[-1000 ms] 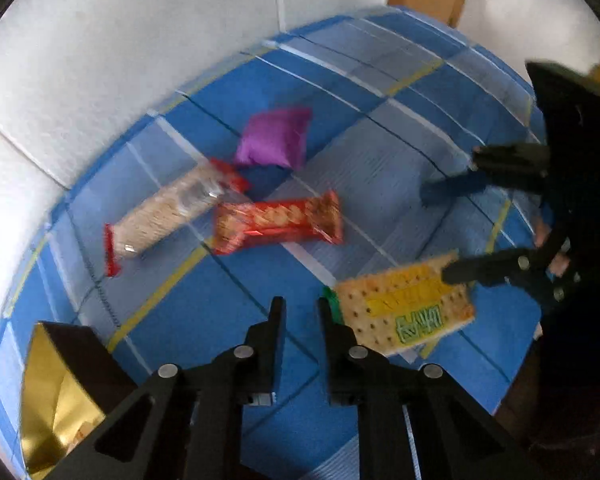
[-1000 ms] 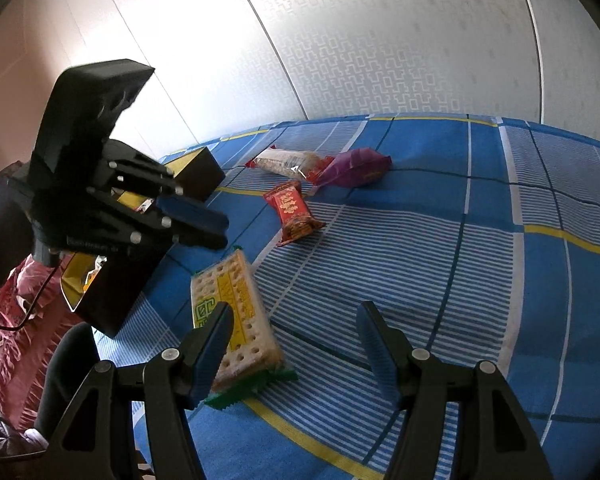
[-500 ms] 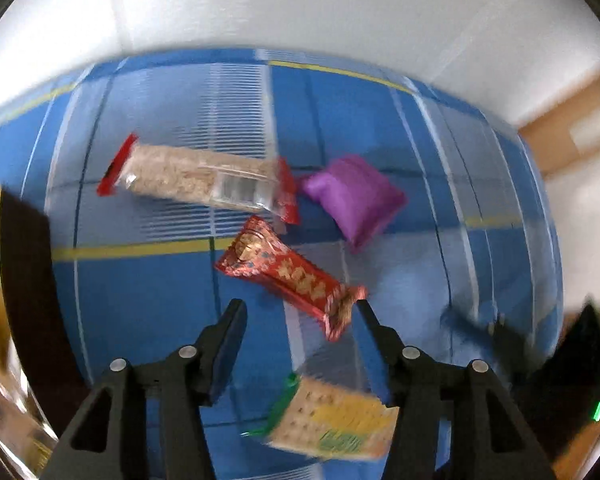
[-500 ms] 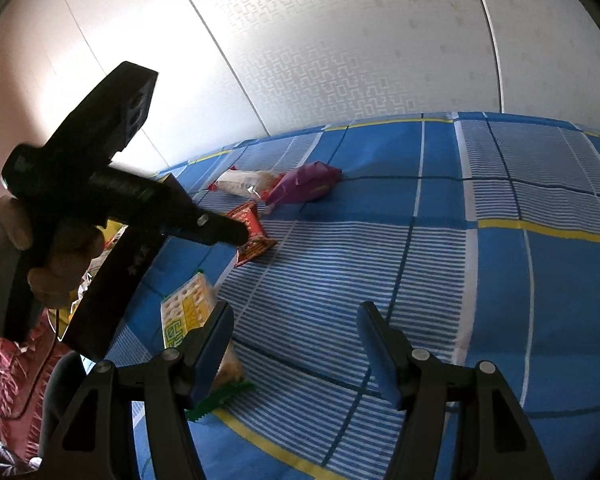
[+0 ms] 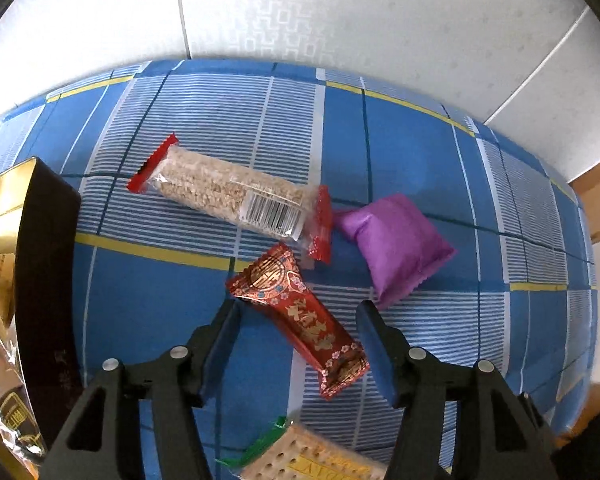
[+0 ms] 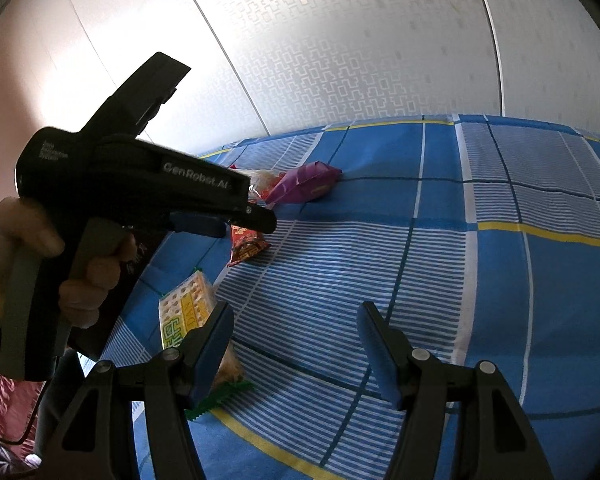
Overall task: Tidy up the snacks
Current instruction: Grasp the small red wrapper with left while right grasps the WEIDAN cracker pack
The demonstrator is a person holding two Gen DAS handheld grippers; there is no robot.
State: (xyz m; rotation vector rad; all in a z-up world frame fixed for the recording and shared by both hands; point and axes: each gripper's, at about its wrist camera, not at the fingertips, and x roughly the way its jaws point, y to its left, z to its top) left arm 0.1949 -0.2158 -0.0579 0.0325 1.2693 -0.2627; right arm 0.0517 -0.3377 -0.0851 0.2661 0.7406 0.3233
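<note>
Between the fingers of the left tool (image 5: 298, 322) lies the red-and-gold snack packet (image 5: 304, 316), flat on the blue plaid cloth of the desk (image 5: 148, 300) and slanted across the gap. The jaws stand apart on either side and are closing, with the packet between them but neither pad touching it yet.

Just beyond it sit a clear puffed-grain bar (image 5: 230, 196) with red ends and a purple pouch (image 5: 396, 246); a cracker packet (image 5: 312, 460) lies nearer the camera, and a black box with a gold lining (image 5: 44, 280), already holding wrappers, stands at the left. That box is probably where the snacks go.

To grasp well, I judge the tool should come lower and square itself to the packet's long sides, pinching near the middle so the packet does not pivot or slide out. Keep clear of the grain bar's red end, which nearly touches the packet's top corner.

The right tool (image 6: 296, 340) hangs spread and empty above the cloth, the cracker packet beside its left finger.
</note>
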